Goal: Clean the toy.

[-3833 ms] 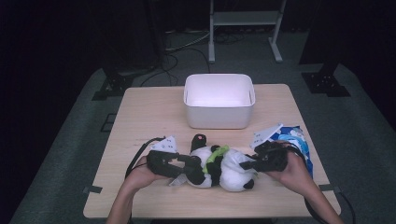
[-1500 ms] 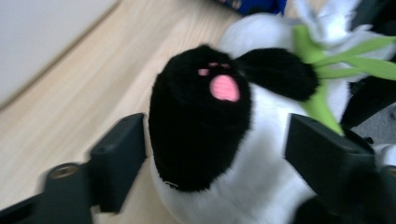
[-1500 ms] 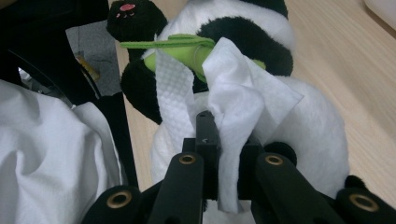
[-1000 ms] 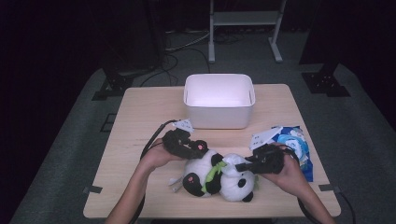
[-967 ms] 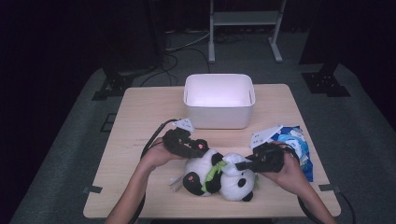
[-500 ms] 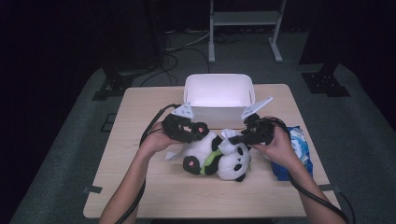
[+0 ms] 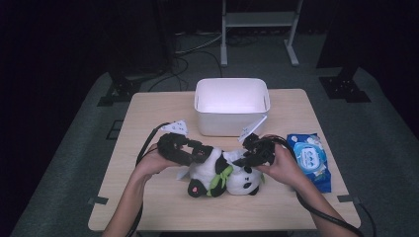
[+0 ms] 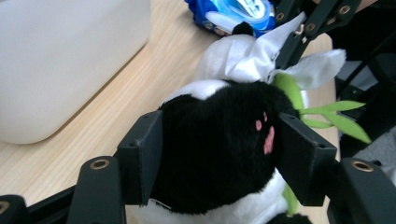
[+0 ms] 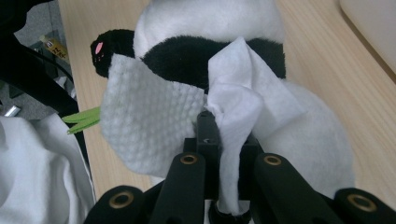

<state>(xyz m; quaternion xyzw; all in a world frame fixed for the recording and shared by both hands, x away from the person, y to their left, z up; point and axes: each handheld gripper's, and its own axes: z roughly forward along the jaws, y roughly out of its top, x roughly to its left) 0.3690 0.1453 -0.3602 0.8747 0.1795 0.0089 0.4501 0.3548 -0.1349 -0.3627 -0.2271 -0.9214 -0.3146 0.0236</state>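
A plush panda toy [image 7: 222, 174] lies on the wooden tabletop [image 7: 148, 118], just in front of the white plastic bin [image 7: 231, 103] that stands at the middle of the far half. The panda's head points toward the person, with green bamboo leaves [image 7: 221, 177] across its middle.

The left gripper [image 7: 200, 150] comes in from the left of the panda, and its fingers [image 8: 140, 156] are spread to a medium width, clamped on a black plush limb with pink paw marks [image 8: 219, 154]; the limb fills the gap between them and bulges a little past the pads. In that gripper's view the white bin [image 8: 70, 60] stands close on the left.

The right gripper [image 7: 246, 159] meets the panda from the right side. Its fingers [image 9: 208, 135] are drawn narrow and pinch a white wet wipe [image 9: 154, 130], which fans out in two folds, one with a dimpled texture, and rests against the panda's black-and-white back [image 9: 224, 60].

A blue pack of wet wipes [image 7: 309, 158] lies flat on the tabletop to the right of the panda, just beside the person's right hand [image 7: 284, 165]. The left hand [image 7: 150, 160] holds its gripper to the left of the panda, with a black cable looping behind it.
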